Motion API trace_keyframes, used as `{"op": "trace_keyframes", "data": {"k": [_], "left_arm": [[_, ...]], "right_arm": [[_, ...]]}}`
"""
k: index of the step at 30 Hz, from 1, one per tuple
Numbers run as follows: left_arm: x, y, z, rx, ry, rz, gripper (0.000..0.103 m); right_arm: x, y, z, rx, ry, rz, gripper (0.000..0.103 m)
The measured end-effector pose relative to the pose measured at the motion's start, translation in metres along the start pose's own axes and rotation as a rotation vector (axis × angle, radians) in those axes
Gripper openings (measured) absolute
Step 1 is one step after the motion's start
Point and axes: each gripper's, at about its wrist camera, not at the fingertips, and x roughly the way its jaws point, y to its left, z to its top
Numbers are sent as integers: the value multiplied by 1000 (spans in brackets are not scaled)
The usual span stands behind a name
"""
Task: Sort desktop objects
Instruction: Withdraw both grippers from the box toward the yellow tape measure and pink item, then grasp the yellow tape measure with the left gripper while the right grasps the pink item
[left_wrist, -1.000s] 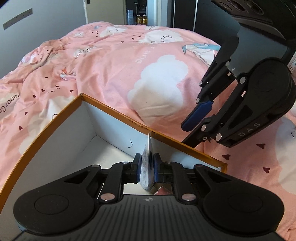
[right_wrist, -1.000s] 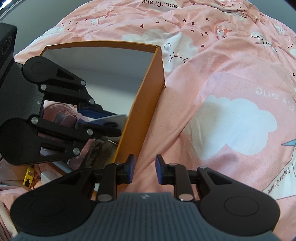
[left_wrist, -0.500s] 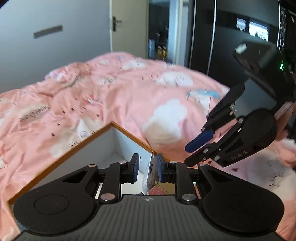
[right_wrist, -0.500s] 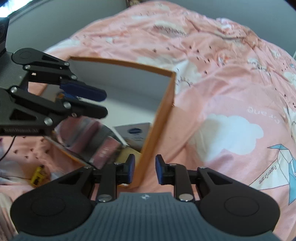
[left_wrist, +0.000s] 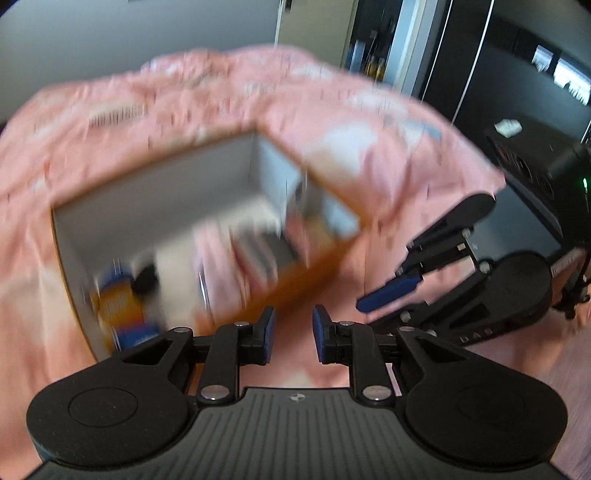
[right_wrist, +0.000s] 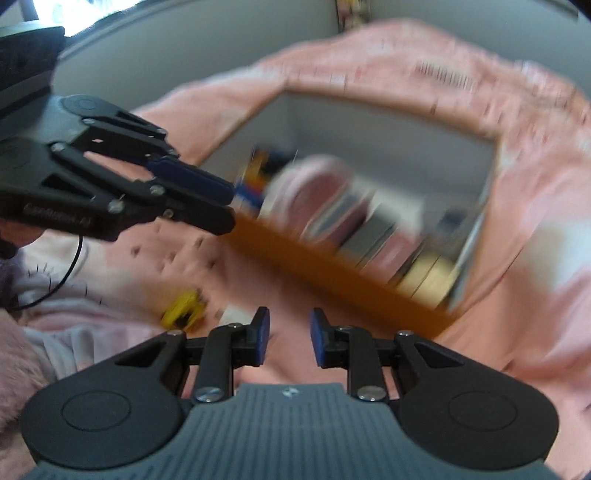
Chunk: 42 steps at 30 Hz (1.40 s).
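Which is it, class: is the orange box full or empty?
Neither: partly filled. The orange box holds several blurred items packed along its near wall, while bare white floor shows behind them; exact contents cannot be told.

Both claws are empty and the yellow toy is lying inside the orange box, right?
Not quite. Both claws are empty, but the yellow toy lies outside the orange box, on the pink bedspread before its near wall; the right wrist view shows it.

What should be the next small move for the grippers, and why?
Probably bring the right gripper down toward the yellow object lying on the pink bedding outside the orange box. Both grippers hold nothing, and the left gripper is also empty.
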Motion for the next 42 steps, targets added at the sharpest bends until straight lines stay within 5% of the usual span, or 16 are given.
{"op": "trace_keyframes", "data": {"k": [6, 16, 22, 28, 32, 42], "left_arm": [[15, -15, -49, -7, 143, -29, 23], [32, -32, -84, -35, 385, -158, 21], [27, -28, -90, -59, 387, -180, 21], [0, -11, -75, -89, 297, -98, 24], [-11, -2, -66, -82, 245, 35, 50], [20, 8, -78, -136, 279, 179, 53]], "right_arm": [[44, 22, -27, 47, 127, 35, 26], [51, 41, -56, 69, 226, 88, 29], [53, 44, -60, 43, 245, 96, 30], [51, 33, -43, 80, 179, 99, 32], [61, 33, -32, 39, 170, 81, 35], [88, 34, -18, 109, 132, 57, 38]]}}
